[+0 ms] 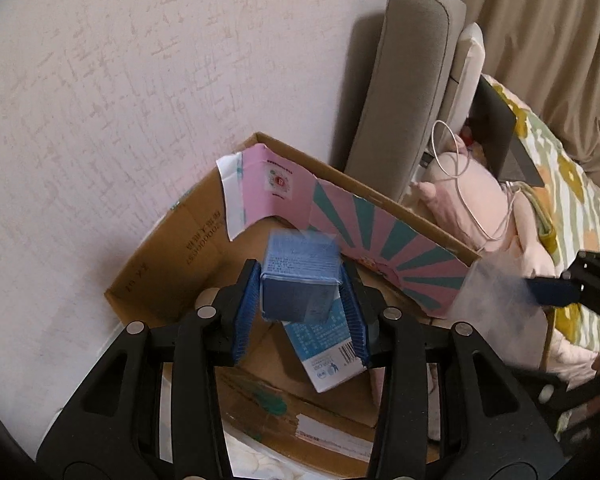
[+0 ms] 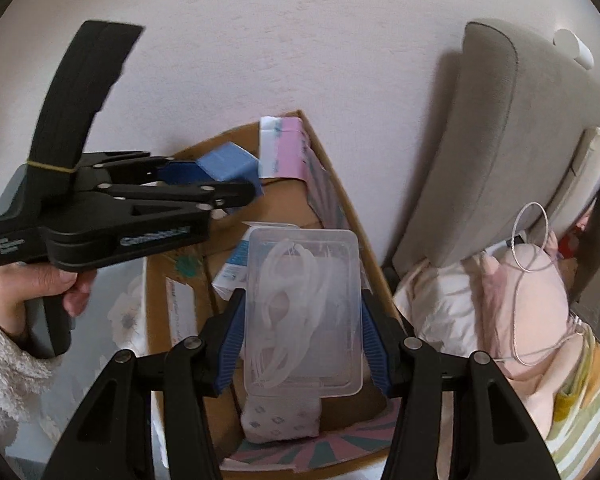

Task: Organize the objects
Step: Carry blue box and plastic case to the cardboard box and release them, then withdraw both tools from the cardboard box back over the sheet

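Our left claw (image 1: pixel 300 304) grips a blue carton (image 1: pixel 298 276) directly above the cardboard box (image 1: pixel 160 280). Our right claw (image 2: pixel 300 332) clasps a clear plastic case (image 2: pixel 304 312), long axis pointing away, over the box's nearer end.

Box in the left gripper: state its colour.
Light blue box, with small printed text on one face; the left wrist view shows it best.

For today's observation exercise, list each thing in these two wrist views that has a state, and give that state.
Left gripper: shut on the small blue carton.
Small blue carton: held above the cardboard box.
Right gripper: shut on the clear plastic container.
Clear plastic container: lidded, white items inside, held over the box.
Cardboard box: open, flaps up.
Blue-and-white carton: lying inside the box.
Laptop: open on the bed.
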Motion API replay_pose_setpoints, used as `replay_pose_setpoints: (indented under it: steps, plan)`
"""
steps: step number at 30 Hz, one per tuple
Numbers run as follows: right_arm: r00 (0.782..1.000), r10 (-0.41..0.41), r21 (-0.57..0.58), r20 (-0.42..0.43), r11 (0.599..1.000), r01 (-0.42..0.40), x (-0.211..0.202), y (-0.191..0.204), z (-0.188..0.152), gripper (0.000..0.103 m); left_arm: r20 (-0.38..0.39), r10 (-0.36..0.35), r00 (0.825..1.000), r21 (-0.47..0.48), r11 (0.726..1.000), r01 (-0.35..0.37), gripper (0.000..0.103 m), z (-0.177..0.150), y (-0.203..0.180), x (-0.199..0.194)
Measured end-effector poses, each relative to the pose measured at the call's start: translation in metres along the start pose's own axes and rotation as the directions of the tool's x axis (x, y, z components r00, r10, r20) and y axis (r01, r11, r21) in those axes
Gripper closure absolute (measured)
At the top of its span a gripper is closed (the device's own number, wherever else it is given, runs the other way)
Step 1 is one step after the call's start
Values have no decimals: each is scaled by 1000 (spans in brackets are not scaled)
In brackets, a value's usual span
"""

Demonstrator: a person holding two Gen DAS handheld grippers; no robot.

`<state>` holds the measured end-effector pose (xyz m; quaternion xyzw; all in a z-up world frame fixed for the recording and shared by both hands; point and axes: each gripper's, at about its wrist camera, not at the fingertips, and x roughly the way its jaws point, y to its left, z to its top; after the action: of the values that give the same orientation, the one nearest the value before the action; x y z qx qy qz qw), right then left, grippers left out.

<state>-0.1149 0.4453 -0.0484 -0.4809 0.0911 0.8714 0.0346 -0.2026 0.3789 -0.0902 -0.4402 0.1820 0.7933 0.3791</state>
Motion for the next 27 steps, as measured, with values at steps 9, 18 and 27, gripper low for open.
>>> replay_pose_setpoints:
  steps: [9,18,27]
  plan:
    - [1000,3,18,-10,1000,-3,6,3,-6,18,7,7,1000,-2,1000,-7,0,1,-4,3]
    - [1000,7,15,-4,1000,-7,0,3,-7,18,-5,2,1000,-15,1000,-2,0,-6,-1,-6]
    - [1000,16,12,17,1000,-17,-10,13,-6,18,19,-16,1000,-50,999,17,0,-9,5,-31]
